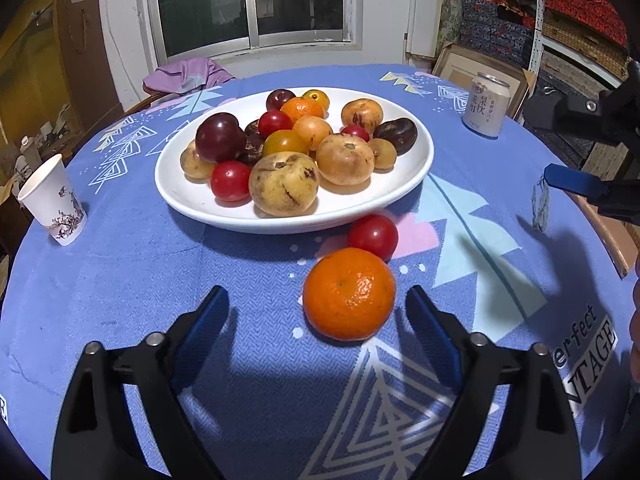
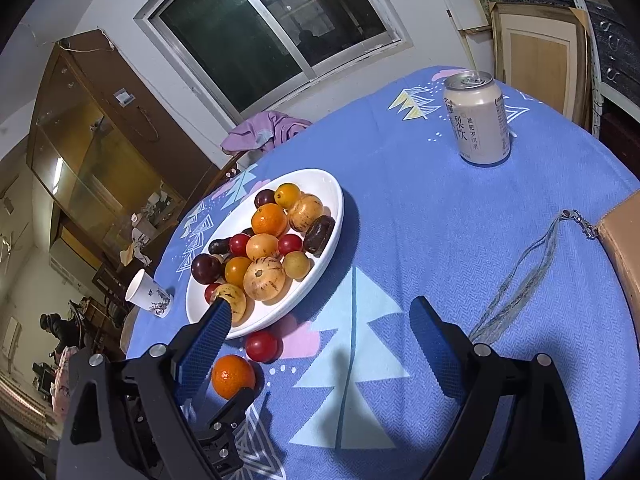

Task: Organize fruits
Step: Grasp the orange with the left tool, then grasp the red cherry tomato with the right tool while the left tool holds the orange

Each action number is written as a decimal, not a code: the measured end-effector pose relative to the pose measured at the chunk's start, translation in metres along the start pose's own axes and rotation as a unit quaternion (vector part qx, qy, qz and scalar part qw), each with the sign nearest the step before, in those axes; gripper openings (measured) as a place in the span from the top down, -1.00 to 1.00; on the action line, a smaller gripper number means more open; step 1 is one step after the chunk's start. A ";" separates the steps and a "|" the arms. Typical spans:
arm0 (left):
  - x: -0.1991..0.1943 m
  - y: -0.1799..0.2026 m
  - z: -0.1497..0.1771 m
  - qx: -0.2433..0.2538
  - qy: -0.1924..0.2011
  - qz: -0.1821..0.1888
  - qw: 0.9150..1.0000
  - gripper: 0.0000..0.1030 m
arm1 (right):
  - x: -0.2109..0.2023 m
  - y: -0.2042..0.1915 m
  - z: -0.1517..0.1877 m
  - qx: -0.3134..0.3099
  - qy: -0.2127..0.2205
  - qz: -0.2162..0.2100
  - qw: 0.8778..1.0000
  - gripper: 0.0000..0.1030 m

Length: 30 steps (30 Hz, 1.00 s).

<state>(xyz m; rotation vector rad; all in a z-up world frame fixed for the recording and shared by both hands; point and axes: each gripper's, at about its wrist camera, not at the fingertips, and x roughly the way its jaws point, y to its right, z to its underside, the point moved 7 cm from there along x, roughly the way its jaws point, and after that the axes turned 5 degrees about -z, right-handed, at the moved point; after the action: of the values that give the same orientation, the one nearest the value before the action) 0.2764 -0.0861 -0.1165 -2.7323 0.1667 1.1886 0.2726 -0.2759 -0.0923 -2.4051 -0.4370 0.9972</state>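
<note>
Left gripper (image 1: 316,300) jaws apart, nothing clamped. Orange (image 1: 349,293) sits on the cloth (image 1: 120,280) between the fingertips, closer to the right finger, no contact visible on either pad. Red tomato (image 1: 373,236) just beyond the orange, touching or nearly touching it, can't tell which, and right up against the plate (image 1: 192,196) rim. Plate further ahead, piled with fruit: dark plums, tomatoes, yellow-brown spotted fruit, another orange; the ones at the back are half hidden by the front ones, kinds hard to call. Paper cup (image 1: 54,200) far left of the gripper, can (image 1: 485,105) far right ahead. Lower parts of both fingers cut off by the frame edge.

Right gripper (image 2: 320,312) jaws wide apart, empty; only bare cloth between them. Its left finger covers part of the plate's near rim and one yellow fruit in its own view. Orange (image 2: 232,376) and tomato (image 2: 262,346) sit left of it, outside the jaws, orange partly hidden by the left gripper's black finger (image 2: 228,408) poking in. Can (image 2: 478,120) far ahead right. Tan thing with a fringe strap (image 2: 516,276) at right, cut off by the frame, can't identify. In left view the right gripper (image 1: 576,152) is at the far right edge, mostly cropped.
</note>
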 end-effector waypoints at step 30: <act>-0.020 -0.048 -0.001 -0.027 0.036 -0.059 0.997 0.12 | 0.023 -0.021 0.022 -0.083 -0.029 0.028 0.996 -0.78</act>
<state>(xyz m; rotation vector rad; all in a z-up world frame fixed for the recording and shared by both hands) 0.2717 -0.0382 -0.0966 -2.7895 -0.0186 1.0790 0.2696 -0.2409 -0.1070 -2.5539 -0.4921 1.0966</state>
